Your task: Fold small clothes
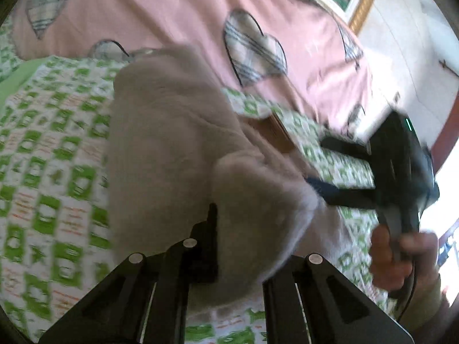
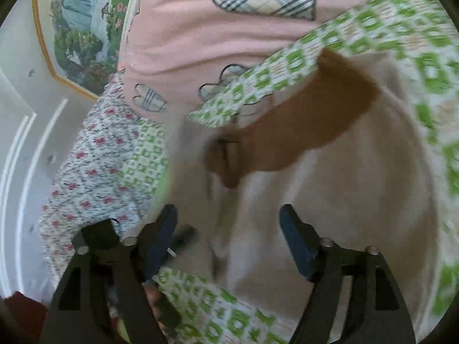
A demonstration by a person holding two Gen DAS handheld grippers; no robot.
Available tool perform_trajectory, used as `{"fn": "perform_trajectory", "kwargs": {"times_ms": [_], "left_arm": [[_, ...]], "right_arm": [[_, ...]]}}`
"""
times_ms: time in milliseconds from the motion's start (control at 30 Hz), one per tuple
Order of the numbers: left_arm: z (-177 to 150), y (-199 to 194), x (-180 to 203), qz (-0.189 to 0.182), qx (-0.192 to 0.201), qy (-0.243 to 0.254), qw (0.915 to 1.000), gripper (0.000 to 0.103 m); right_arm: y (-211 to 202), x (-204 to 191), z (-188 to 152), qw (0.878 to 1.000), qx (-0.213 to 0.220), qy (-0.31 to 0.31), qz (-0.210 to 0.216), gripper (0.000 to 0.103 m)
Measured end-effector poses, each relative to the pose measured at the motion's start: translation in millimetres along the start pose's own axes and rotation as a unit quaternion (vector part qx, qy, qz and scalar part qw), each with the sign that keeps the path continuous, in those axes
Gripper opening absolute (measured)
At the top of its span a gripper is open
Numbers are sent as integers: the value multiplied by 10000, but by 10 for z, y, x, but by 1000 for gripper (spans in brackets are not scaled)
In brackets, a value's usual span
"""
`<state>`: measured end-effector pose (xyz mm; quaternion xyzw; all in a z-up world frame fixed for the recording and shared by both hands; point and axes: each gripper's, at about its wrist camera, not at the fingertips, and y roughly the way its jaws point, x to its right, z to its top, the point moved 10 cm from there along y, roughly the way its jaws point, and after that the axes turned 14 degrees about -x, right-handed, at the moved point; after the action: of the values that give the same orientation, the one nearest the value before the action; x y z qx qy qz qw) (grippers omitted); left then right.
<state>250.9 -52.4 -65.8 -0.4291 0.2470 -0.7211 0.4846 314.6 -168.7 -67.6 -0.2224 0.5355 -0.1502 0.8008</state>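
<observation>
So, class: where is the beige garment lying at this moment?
The beige garment lies on the green-checked sheet, below the pink heart blanket; the left gripper grips its near edge, and the open right gripper hovers over it.

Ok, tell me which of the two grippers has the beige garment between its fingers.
The left gripper: the fuzzy beige garment bunches between its fingers. The right gripper is spread wide open above the cloth, gripping nothing.
</observation>
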Motion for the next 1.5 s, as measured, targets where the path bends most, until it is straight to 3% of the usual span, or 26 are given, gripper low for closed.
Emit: {"fn": "perform_trajectory", "kwargs": {"times_ms": [133,233,300,433,533,633,867,1133,1300,1367,1500], "left_arm": [[-79,132,32,-59,-144,54,9999,7],[-89,101,11,-122,-129,52,9998,7],[-106,84,-8,-125,-153,88,9998,7],[-56,45,58,-55,-144,177,9997,7],[55,-74,232,-284,-50,280,9992,7],[165,-54,566,-609,-60,479,9970,7],[103,485,1214,-817,-417,829,9923,7],[-31,992,1366,-742,-906,1063,9874,9],[-113,1015,1343,-898,-1106,1013,9846,28],[-153,907,1280,-934,-1189,908,9843,45],[-241,615,1117,-1003,-1130,788,9854,57]], "right_arm": [[413,21,189,9987,-499,66,67,85],[701,80,311,9970,-727,94,-233,85],[842,62,405,9968,-755,34,-258,78],[923,31,618,9973,-602,-34,-429,18],[647,-93,697,9978,-311,-270,-528,17],[213,-202,706,9932,-1,-697,-936,17],[-358,485,572,9804,63,-349,-1936,17],[-489,895,446,9707,241,-309,-2370,17],[-524,967,405,9605,292,-434,-2732,20],[-591,965,398,9529,362,-504,-2969,23],[-725,982,343,9334,414,-518,-3527,32]]}}
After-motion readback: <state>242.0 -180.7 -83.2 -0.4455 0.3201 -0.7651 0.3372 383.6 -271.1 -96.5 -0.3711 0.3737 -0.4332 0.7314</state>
